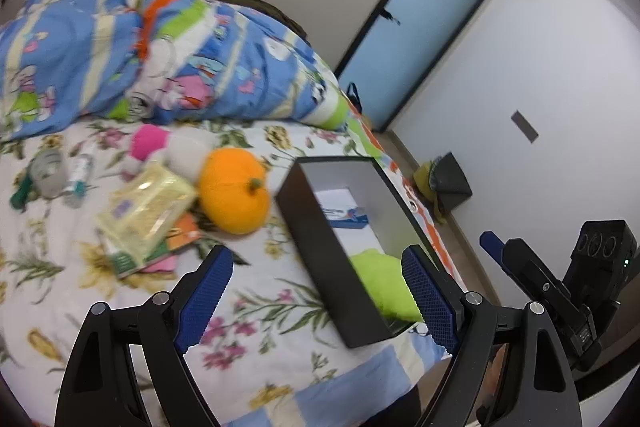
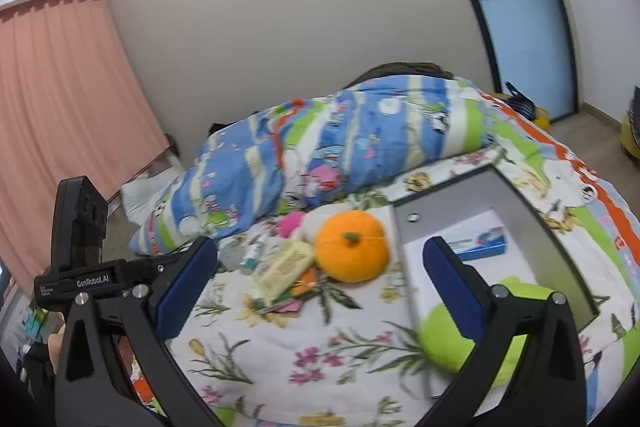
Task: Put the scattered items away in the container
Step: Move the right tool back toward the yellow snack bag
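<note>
An open dark box (image 1: 316, 239) (image 2: 532, 219) lies on the floral bed. Inside it are a lime-green plush (image 1: 384, 283) (image 2: 452, 335) and a blue-and-white carton (image 1: 348, 215) (image 2: 480, 243). Left of the box lie an orange plush pumpkin (image 1: 234, 191) (image 2: 352, 247), a yellow tissue pack (image 1: 146, 203) (image 2: 284, 267), a pink-and-white plush (image 1: 168, 143) (image 2: 292, 223), small bottles (image 1: 80, 175) (image 2: 252, 255) and flat cards (image 1: 176, 247). My left gripper (image 1: 318, 299) is open and empty above the bed, near the box. My right gripper (image 2: 320, 295) is open and empty, its right finger over the box.
A rolled blue cartoon quilt (image 1: 160, 55) (image 2: 340, 143) lies behind the items. A pink curtain (image 2: 56, 115) hangs at left. A blue door (image 1: 432, 7) and a dark bin with a yellow object (image 1: 444, 179) stand right of the bed. The bed edge is close below my grippers.
</note>
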